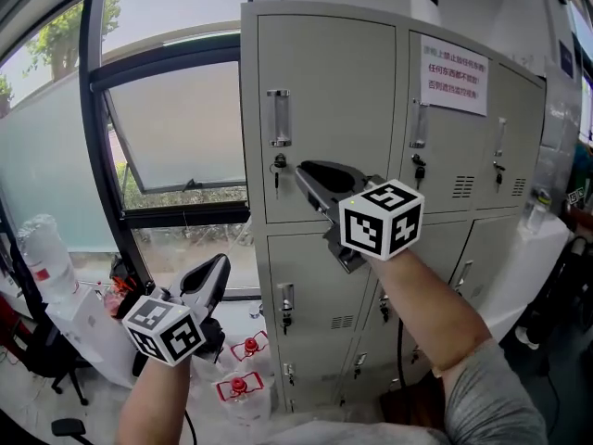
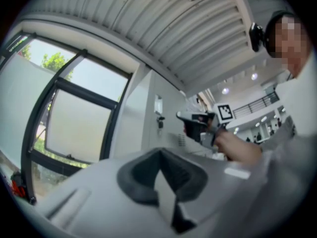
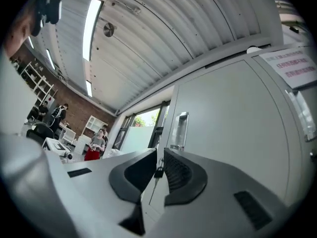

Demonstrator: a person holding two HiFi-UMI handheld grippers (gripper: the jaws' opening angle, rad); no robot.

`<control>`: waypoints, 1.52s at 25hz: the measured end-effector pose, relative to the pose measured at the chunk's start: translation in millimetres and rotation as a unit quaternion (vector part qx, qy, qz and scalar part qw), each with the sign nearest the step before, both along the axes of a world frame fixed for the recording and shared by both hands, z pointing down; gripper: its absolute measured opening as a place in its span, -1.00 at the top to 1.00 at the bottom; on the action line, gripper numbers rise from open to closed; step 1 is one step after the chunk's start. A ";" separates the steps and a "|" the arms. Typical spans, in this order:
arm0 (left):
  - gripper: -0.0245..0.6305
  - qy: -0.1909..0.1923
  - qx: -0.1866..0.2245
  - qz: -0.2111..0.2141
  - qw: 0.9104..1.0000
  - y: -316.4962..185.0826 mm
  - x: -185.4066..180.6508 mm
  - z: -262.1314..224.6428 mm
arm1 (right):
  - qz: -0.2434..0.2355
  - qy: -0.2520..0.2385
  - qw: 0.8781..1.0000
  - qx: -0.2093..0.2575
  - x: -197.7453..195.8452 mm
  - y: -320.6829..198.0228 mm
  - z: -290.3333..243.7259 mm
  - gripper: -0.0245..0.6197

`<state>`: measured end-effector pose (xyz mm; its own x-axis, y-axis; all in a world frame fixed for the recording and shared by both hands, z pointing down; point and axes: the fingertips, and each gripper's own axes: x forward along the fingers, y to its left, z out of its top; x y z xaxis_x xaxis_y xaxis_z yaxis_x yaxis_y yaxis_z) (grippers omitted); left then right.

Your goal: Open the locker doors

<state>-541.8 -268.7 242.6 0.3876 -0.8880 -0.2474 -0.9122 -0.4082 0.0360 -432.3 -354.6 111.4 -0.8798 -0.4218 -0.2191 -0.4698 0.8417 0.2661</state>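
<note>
A bank of grey lockers (image 1: 324, 72) stands in front of me with every door shut. The top-left door has a recessed handle (image 1: 279, 117) and a key (image 1: 277, 167) hanging in the lock below it. My right gripper (image 1: 301, 169) is shut and empty, with its tips just right of that key and apart from it. In the right gripper view the key (image 3: 158, 172) shows beyond the right gripper (image 3: 159, 157), under the handle (image 3: 179, 131). My left gripper (image 1: 220, 265) hangs low at the left, pointing upward, shut and empty. The left gripper view looks past the left gripper (image 2: 161, 155) at the lockers (image 2: 143, 118).
A dark-framed window (image 1: 176, 128) stands left of the lockers, tilted open. Water bottles with red caps (image 1: 243, 369) lie on the floor below. A paper notice (image 1: 454, 72) is stuck on an upper right door. Bags and clutter (image 1: 42, 248) sit at the far left.
</note>
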 end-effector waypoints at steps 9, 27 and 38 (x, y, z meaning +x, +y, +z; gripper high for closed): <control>0.93 -0.033 0.019 -0.018 0.999 11.2 -2.6 -23.7 | 0.055 0.017 0.998 0.022 -44.0 -36.5 -59.0 0.60; 0.93 -0.026 0.026 -0.029 0.999 34.8 -25.7 -23.4 | 0.120 0.022 0.992 -0.016 -69.4 -55.5 -75.5 0.61; 0.93 -0.025 0.024 -0.028 0.999 49.6 -32.0 -18.0 | 0.103 -0.032 0.990 -0.092 -63.8 -65.9 -81.2 0.80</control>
